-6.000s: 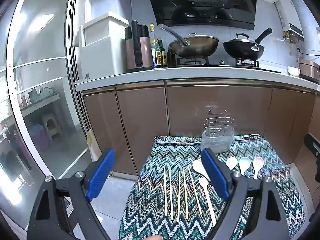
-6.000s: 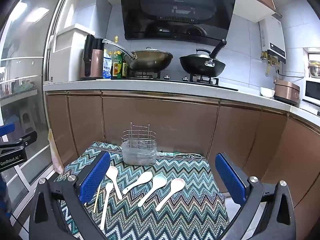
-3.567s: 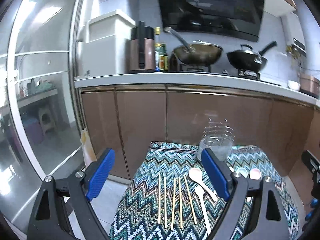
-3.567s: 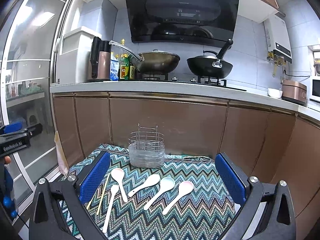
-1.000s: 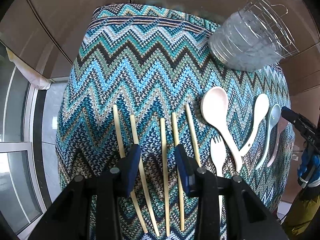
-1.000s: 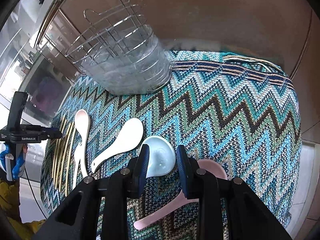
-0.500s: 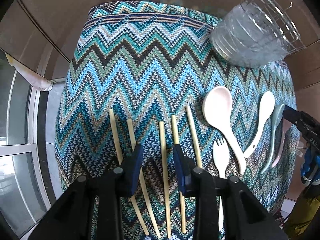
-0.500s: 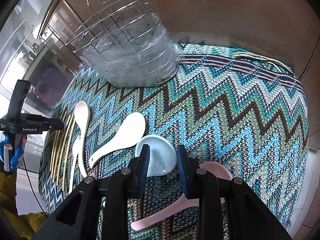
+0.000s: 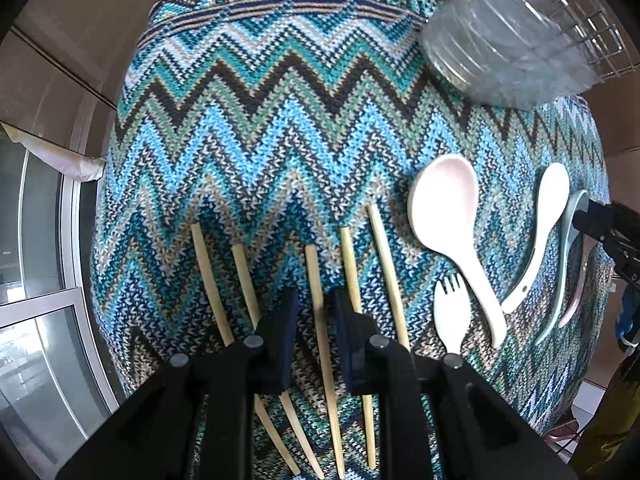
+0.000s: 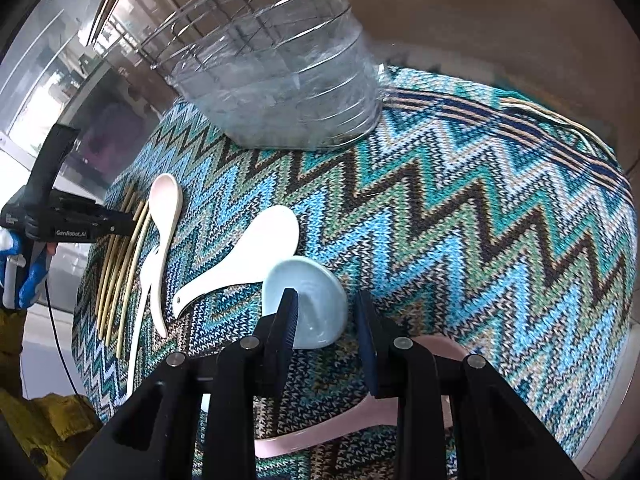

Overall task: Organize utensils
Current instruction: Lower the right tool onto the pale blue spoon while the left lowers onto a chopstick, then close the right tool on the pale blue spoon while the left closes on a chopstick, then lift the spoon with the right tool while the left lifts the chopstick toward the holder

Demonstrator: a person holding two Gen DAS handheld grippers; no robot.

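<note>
Several wooden chopsticks [image 9: 244,276] lie side by side on the zigzag cloth [image 9: 260,120]. My left gripper [image 9: 314,300] hovers just over them, jaws narrowly open astride the middle chopstick [image 9: 316,280]. To the right lie a large pale spoon [image 9: 444,196], a white spork [image 9: 450,308], a white soup spoon [image 9: 548,208] and a light blue spoon [image 9: 568,248]. My right gripper [image 10: 326,300] is open over the light blue spoon's bowl [image 10: 316,292], with a pink spoon [image 10: 320,436] beneath it. The wire utensil holder [image 10: 276,92] stands at the back.
The cloth-covered table [image 10: 500,220] drops off on all sides close by. Brown cabinet doors [image 9: 100,20] stand right behind it. A glass sliding door [image 9: 36,240] is on the left. The left gripper's body [image 10: 64,224] shows at the left of the right wrist view.
Both grippers came down from a raised, wide-open pose to just above the cloth. Over the last second both jaws have narrowed, the left over the middle chopstick, the right over the blue spoon.
</note>
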